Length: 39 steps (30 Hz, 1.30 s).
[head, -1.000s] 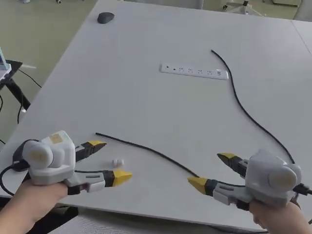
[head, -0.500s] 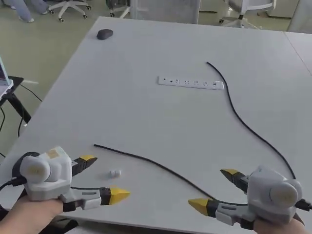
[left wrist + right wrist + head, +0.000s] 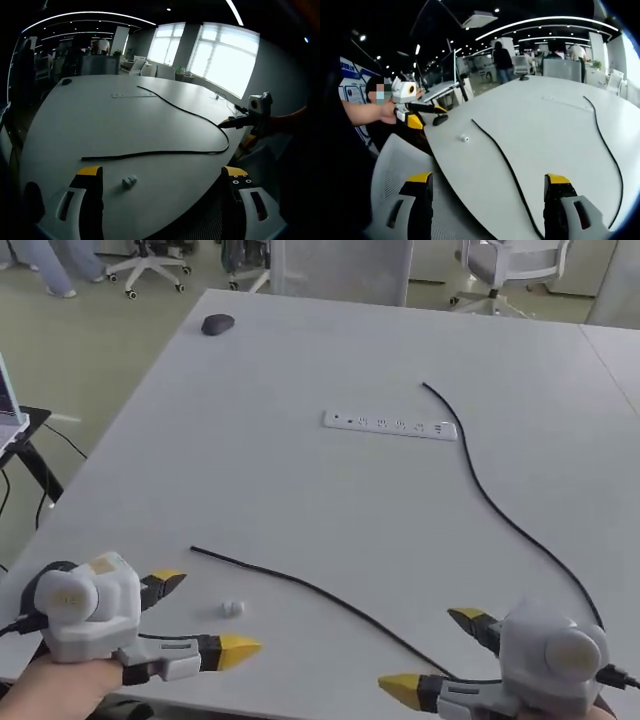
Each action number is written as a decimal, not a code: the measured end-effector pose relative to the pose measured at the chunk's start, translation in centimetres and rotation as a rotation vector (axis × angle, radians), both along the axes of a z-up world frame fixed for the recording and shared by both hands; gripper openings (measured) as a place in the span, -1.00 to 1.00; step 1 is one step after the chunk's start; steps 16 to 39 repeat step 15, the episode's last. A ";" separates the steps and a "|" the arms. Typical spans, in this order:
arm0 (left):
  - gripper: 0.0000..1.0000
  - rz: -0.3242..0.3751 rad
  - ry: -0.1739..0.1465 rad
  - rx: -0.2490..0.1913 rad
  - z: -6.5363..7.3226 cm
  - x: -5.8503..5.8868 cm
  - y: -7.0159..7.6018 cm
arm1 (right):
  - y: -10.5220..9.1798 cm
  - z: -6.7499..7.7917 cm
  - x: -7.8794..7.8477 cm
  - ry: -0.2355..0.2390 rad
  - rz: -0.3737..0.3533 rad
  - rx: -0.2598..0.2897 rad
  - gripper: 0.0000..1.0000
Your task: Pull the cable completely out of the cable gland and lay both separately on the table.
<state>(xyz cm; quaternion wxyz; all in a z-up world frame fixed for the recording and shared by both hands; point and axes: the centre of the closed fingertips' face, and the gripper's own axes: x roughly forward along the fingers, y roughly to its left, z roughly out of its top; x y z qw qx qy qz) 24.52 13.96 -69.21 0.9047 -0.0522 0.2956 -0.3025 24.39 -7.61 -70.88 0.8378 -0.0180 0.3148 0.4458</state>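
Note:
A long black cable lies loose on the white table, its free end at the near left. It shows too in the left gripper view as a cable and in the right gripper view as a cable. The small white cable gland lies by itself, apart from the cable; gland, gland. My left gripper is open just left of the gland, jaws empty. My right gripper is open at the near right, with the cable passing under it.
A white power strip lies mid-table with the cable's far stretch curving past its right end. A dark mouse sits at the far left corner. Office chairs stand beyond the table. The table's near edge is just below both grippers.
Both grippers have drawn back toward the near edge, still open. The head camera has tilted up, so the table shifted down in view. Cable and gland have not moved.

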 end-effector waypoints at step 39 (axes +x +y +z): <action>0.97 -0.021 0.009 0.001 -0.3 0.2 -0.1 | 0.7 -0.7 -0.6 0.020 0.039 -0.018 0.98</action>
